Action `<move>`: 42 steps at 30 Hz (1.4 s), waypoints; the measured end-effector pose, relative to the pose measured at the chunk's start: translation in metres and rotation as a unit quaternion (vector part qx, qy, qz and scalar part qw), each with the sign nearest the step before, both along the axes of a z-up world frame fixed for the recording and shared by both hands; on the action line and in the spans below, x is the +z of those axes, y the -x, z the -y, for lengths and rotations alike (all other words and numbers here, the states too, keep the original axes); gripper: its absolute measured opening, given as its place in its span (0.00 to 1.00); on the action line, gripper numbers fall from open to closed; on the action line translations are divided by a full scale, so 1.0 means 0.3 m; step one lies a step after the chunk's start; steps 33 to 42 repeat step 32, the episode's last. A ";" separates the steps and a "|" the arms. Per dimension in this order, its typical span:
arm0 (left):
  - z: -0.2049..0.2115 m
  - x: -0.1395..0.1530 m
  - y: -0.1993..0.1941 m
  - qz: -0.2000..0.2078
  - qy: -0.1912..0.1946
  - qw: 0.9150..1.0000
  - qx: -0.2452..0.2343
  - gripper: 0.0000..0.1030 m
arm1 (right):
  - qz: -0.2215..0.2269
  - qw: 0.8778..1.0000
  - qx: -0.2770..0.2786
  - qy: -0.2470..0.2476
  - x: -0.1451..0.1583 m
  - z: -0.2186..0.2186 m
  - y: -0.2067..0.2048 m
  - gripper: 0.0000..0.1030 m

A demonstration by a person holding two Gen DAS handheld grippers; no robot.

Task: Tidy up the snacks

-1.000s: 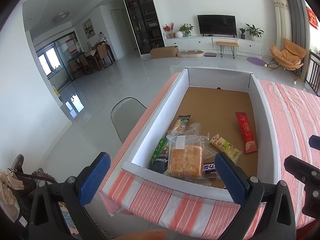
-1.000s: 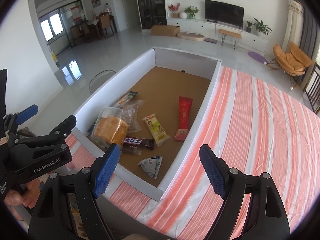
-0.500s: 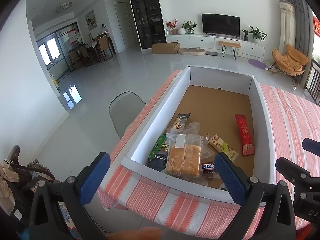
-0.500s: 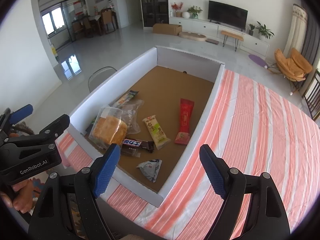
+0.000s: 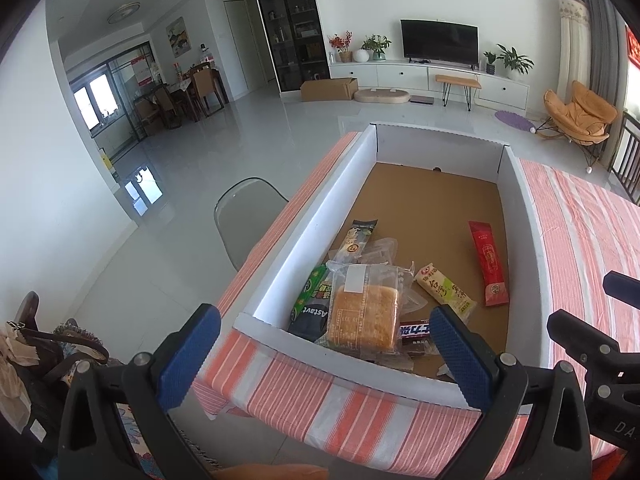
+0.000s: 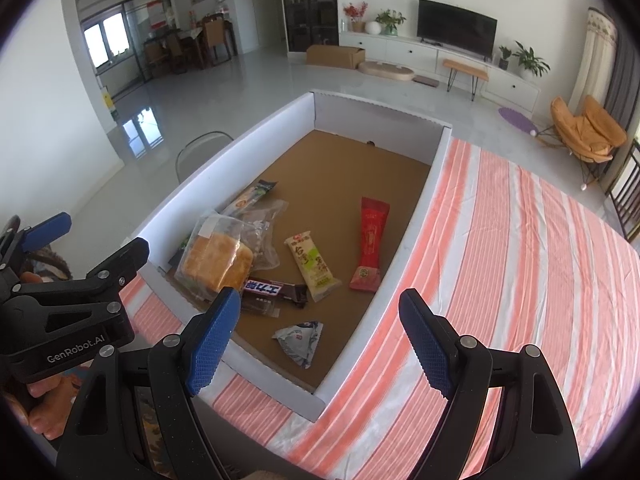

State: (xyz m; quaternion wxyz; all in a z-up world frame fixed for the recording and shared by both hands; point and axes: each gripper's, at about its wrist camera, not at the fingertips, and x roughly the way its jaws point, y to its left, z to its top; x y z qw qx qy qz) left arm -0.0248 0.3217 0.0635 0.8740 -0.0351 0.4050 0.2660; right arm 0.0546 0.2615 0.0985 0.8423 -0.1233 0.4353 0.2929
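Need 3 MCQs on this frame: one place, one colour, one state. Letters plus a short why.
1. Where does the triangular packet lie?
A. in the box's near right corner
B. on the tablecloth
C. on the bread

2. What colour is the long stick packet?
A. green
B. red
C. blue

3. How are the two grippers?
A. both shut on snacks
B. left shut, right open
C. both open, holding nothing

Answers:
1 A: it sits alone on the brown floor of the box, nearest the right gripper.
2 B: its wrapper is red from end to end.
3 C: the left gripper and the right one show wide gaps between their blue pads, with nothing between them.
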 end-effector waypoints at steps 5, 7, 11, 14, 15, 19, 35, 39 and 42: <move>-0.014 -0.009 -0.007 -0.005 0.012 1.000 0.005 1.00 | -0.002 1.000 0.003 0.002 -0.009 -0.004 -0.003 0.82; -0.014 -0.008 -0.009 -0.004 0.010 1.000 0.005 1.00 | -0.002 1.000 0.003 0.002 -0.010 -0.001 -0.004 0.82; -0.010 -0.003 -0.008 -0.001 0.008 1.000 0.002 1.00 | 0.000 1.000 0.002 0.002 -0.013 0.000 -0.003 0.82; -0.007 -0.001 -0.008 0.000 0.007 1.000 0.001 1.00 | 0.001 1.000 0.001 0.000 -0.012 0.003 -0.004 0.82; -0.007 0.000 -0.009 0.000 0.006 1.000 0.002 1.00 | 0.001 1.000 0.000 0.001 -0.012 0.003 -0.004 0.82; -0.004 0.005 -0.008 0.001 0.004 1.000 0.002 1.00 | -0.001 1.000 0.000 0.001 -0.014 0.003 -0.004 0.82; 0.010 0.042 -0.005 0.033 0.033 0.998 -0.037 1.00 | 0.000 1.000 0.001 0.005 -0.021 -0.010 0.001 0.82; 0.010 0.042 -0.005 0.033 0.033 0.998 -0.037 1.00 | 0.000 1.000 0.001 0.005 -0.021 -0.010 0.001 0.82; 0.010 0.042 -0.005 0.033 0.033 0.998 -0.037 1.00 | 0.000 1.000 0.001 0.005 -0.021 -0.010 0.001 0.82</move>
